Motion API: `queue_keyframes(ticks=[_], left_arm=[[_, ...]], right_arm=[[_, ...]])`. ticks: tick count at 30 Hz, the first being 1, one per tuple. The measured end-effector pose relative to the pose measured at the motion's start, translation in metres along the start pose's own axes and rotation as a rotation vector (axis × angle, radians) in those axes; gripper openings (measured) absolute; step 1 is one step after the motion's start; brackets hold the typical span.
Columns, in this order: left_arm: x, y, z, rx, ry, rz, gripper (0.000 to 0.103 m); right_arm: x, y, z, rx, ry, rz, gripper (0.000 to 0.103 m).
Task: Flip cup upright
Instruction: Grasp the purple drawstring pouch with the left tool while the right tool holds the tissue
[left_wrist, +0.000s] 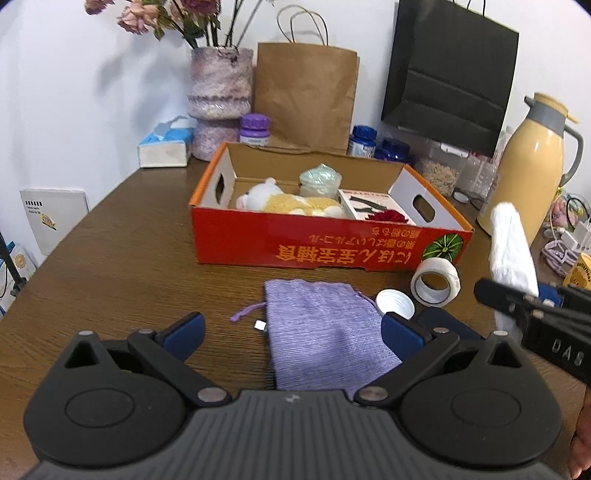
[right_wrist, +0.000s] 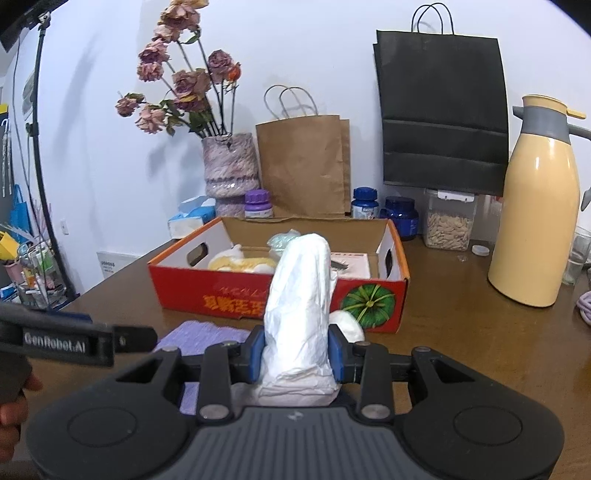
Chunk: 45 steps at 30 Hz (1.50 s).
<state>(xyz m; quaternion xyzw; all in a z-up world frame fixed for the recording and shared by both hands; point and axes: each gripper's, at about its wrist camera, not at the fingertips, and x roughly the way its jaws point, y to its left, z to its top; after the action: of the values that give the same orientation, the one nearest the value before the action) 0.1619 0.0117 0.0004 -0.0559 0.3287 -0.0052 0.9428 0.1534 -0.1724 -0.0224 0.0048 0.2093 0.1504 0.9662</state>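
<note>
A white crinkled cup (right_wrist: 300, 317) is clamped low down between the blue pads (right_wrist: 256, 354) of my right gripper (right_wrist: 297, 356), which is shut on it. It stands tall above the table with its rounded closed end on top. In the left wrist view the same cup (left_wrist: 511, 243) rises at the right edge, leaning slightly left, over a black finger (left_wrist: 496, 295) of the right gripper. My left gripper (left_wrist: 293, 328) hangs open over a purple knitted pouch (left_wrist: 325, 332), with nothing between its pads.
A red cardboard box (left_wrist: 325, 247) with a plush toy and a jar sits mid-table. A tape roll (left_wrist: 436, 282) and a white cap (left_wrist: 394, 303) lie in front of it. A yellow thermos (right_wrist: 535, 221), bags, bottles and a vase line the back.
</note>
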Motion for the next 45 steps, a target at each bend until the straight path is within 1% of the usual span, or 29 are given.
queue_keyframes(ticks=[4, 8, 13, 19, 25, 30, 34, 37, 40, 41, 44, 45], left_arm=[[0.017, -0.014, 0.001, 0.01, 0.041, -0.006, 0.103], [0.032, -0.027, -0.001, 0.021, 0.072, -0.011, 0.103], [0.049, -0.037, -0.002, 0.021, 0.109, 0.0, 0.103], [0.057, -0.042, -0.004, 0.037, 0.106, 0.047, 0.103], [0.056, -0.038, -0.007, 0.014, 0.089, 0.035, 0.103], [0.053, -0.034, -0.007, 0.002, 0.082, 0.052, 0.103], [0.06, -0.032, -0.01, 0.002, 0.108, 0.062, 0.103], [0.061, -0.032, -0.014, 0.003, 0.111, 0.061, 0.103], [0.061, -0.035, -0.016, 0.017, 0.108, 0.056, 0.096], [0.06, -0.035, -0.017, 0.019, 0.107, 0.053, 0.091], [0.058, -0.035, -0.02, 0.034, 0.098, 0.068, 0.084], [0.057, -0.035, -0.022, 0.042, 0.09, 0.068, 0.083]], right_arm=[[0.007, -0.015, 0.0, 0.043, -0.011, -0.005, 0.034], [0.013, -0.03, -0.007, 0.082, -0.002, -0.012, 0.034], [0.013, -0.04, -0.011, 0.109, -0.007, -0.024, 0.034], [0.011, -0.038, -0.016, 0.108, -0.005, -0.025, 0.034], [0.01, -0.036, -0.017, 0.104, -0.009, -0.02, 0.034], [0.009, -0.034, -0.018, 0.096, -0.01, -0.018, 0.034], [0.009, -0.034, -0.018, 0.095, -0.009, -0.016, 0.034], [0.009, -0.034, -0.018, 0.095, -0.008, -0.017, 0.034], [0.009, -0.034, -0.019, 0.093, -0.008, -0.017, 0.034], [0.009, -0.034, -0.019, 0.093, -0.008, -0.017, 0.034], [0.009, -0.033, -0.019, 0.091, -0.008, -0.017, 0.034], [0.009, -0.034, -0.019, 0.092, -0.008, -0.017, 0.034]])
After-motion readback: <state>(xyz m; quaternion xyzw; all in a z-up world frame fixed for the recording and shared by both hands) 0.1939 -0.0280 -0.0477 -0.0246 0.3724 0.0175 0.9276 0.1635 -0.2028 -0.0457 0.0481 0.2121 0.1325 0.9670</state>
